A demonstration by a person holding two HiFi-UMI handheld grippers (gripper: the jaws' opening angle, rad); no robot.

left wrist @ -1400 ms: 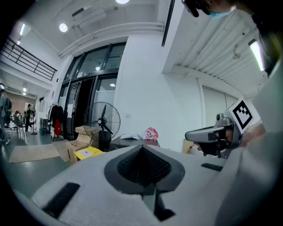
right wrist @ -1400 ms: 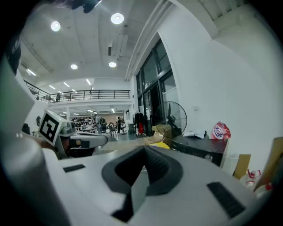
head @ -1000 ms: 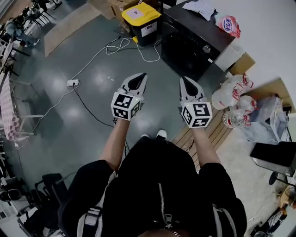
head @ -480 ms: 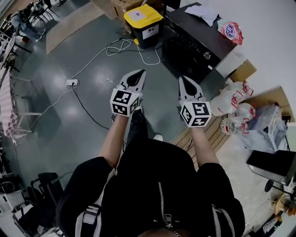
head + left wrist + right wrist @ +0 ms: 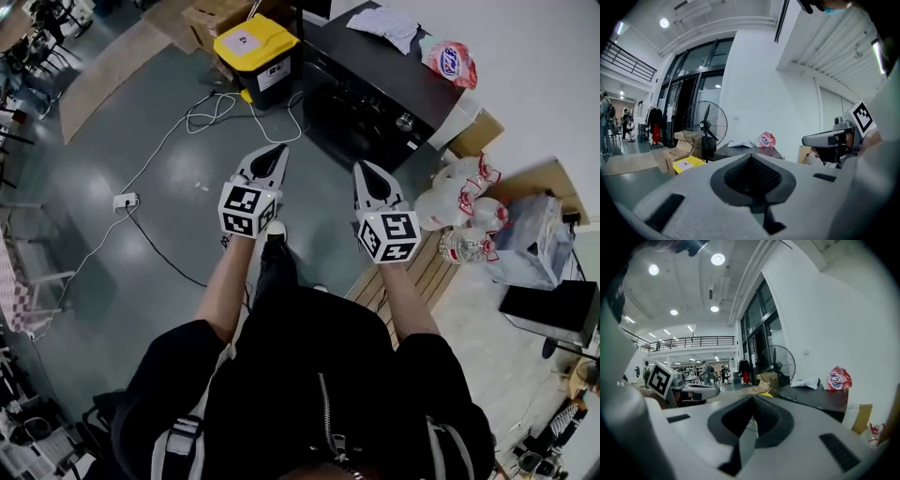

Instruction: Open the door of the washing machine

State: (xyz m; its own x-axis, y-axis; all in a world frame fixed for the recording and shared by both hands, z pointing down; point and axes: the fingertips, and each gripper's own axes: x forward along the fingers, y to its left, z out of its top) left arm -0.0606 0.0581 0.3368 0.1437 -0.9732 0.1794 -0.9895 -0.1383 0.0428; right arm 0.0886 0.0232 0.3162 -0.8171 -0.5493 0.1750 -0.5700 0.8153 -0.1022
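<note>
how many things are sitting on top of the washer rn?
2. A white cloth lies at the far end of the washing machine top, and a red-and-white bag at the end by the wall. Nothing else shows there.

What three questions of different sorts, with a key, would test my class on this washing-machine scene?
1. Multiple choice: what lies on top of the washing machine?
A. a white cloth and a red-and-white bag
B. a coil of cable
C. a pair of shoes
2. True or false: neither the left gripper nor the right gripper is touching the machine.
3. Fill in: the bin on the floor next to the machine has a ____ lid.

Key: 1 A; 2 true; 3 yellow.
</note>
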